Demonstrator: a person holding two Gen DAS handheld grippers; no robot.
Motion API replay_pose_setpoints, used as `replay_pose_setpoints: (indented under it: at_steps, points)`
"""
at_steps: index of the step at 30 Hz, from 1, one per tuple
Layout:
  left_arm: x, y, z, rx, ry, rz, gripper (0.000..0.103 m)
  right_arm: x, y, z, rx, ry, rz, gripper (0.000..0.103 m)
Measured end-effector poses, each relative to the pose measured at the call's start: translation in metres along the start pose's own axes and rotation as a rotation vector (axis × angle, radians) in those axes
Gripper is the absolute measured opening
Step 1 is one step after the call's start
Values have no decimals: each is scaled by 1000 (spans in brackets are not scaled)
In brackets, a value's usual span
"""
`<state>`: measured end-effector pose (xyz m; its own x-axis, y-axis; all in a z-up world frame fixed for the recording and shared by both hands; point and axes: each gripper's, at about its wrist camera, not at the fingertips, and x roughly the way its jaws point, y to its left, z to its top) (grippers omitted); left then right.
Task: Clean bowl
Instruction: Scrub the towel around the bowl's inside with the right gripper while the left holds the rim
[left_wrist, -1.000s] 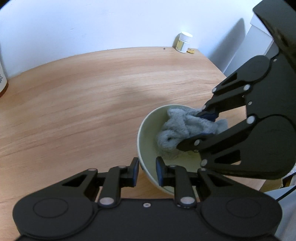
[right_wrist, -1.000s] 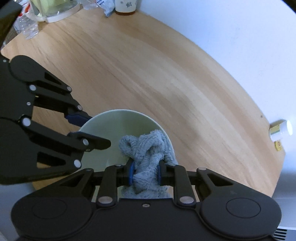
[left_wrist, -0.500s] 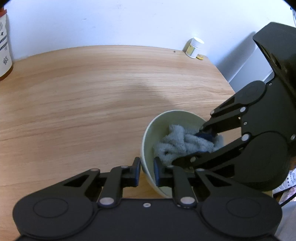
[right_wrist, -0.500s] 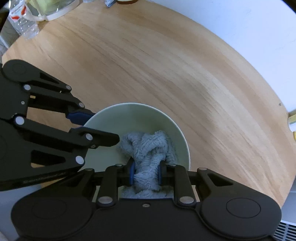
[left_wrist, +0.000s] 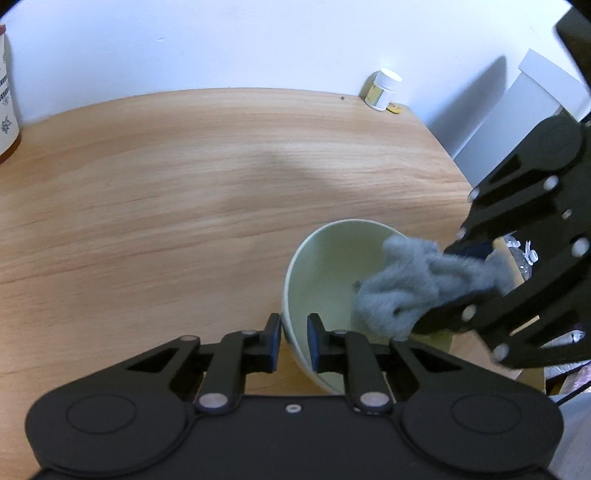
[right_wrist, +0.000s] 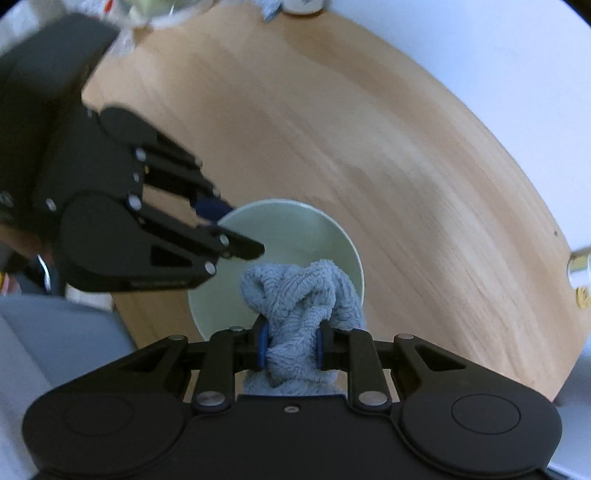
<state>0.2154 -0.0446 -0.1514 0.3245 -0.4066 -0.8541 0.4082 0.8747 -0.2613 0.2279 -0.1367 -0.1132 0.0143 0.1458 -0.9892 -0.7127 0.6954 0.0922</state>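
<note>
Wiping is the step in hand: on the counter (left_wrist: 184, 192) our left gripper (left_wrist: 293, 338) pinches the bowl (left_wrist: 325, 269) wall at its 7 o'clock, while our right gripper (right_wrist: 290, 345) squeezes the cloth (right_wrist: 303, 295). Next, we sweep the remaining inside wall.

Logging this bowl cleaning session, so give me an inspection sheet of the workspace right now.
Surface: wooden table, bare in the middle.
Job's things: pale green bowl, tilted; grey cloth pressed inside it.
Clutter: small white jar by the wall; a labelled container at the left edge; blurred items at the far end.
Grippers: left gripper clamps the bowl's rim; right gripper grips the cloth.
Cables: nothing seen.
Surroundings: white wall.
</note>
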Motion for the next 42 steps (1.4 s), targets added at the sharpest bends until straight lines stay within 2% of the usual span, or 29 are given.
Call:
replay_pose_setpoints:
  at_steps: [8, 12, 17, 24, 26, 30, 32, 36, 39, 42]
  points:
    - [-1, -4, -1, 18, -16, 16, 16, 25, -8, 8, -37, 107, 52, 25]
    - [-2, -3, 0, 5, -14, 11, 16, 32, -5, 9, -68, 115, 40, 25]
    - [0, -2, 2, -12, -5, -9, 10, 38, -6, 6, -17, 53, 28, 26]
    - [-1, 6, 2, -90, -5, -36, 10, 29, -14, -3, 65, -60, 50, 26]
    - [-1, 7, 3, -101, -4, -41, 10, 19, -18, -4, 83, -65, 90, 26]
    - [0, 8, 5, -115, -8, -44, 10, 2, -30, -7, 111, -50, 240, 26]
    - [1, 8, 5, -119, -11, -35, 10, 5, -34, -8, 116, -38, 272, 26]
    - [5, 6, 5, -119, -5, -22, 10, 25, -45, -6, 139, 2, 406, 26]
    - [6, 2, 4, -103, 0, -14, 10, 39, -42, -3, 91, 54, 407, 26]
    - [7, 0, 2, -91, 6, -3, 11, 42, -33, -2, 13, 56, 350, 25]
